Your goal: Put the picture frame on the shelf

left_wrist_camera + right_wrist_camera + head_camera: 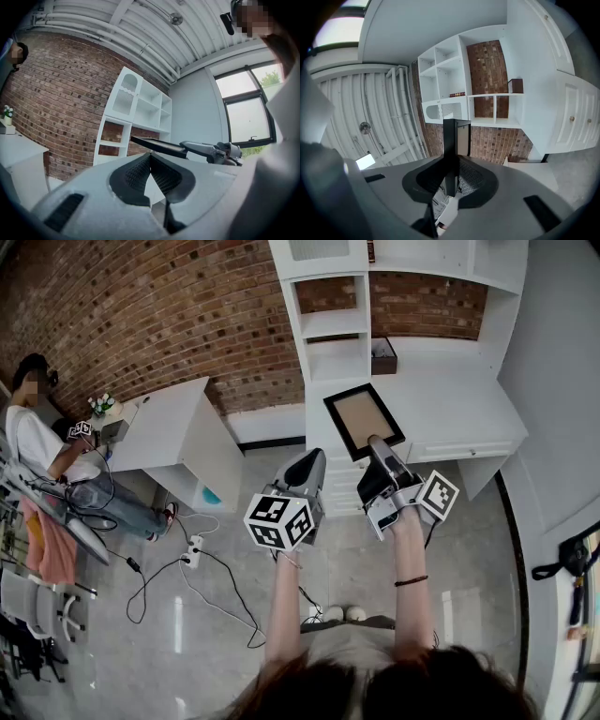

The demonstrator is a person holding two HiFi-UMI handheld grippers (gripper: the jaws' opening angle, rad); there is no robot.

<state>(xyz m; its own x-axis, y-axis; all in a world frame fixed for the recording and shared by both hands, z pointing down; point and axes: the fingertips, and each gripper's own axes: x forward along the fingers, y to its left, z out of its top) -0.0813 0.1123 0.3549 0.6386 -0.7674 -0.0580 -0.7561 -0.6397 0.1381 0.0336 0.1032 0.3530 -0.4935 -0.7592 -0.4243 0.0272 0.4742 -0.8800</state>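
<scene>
Right gripper [377, 441]: clamped on the bottom edge of the picture frame [364, 420], and the black edge sits squarely between the pads.
Picture frame: off the ground and out in front of the white shelf unit [336, 323]. From the head view it hangs over the wide lower ledge, tan panel facing up.
Frame tilt: nearly flat, seen edge-on from the left gripper view.
Left gripper [309, 461]: jaws pressed together with nothing in them, riding just beside the right one.
Shelf unit: open cubbies against the brick wall, with a small brown box [383, 356] in one.
Off to the left: a white desk [173, 423] with a seated person [37, 442] next to it.
</scene>
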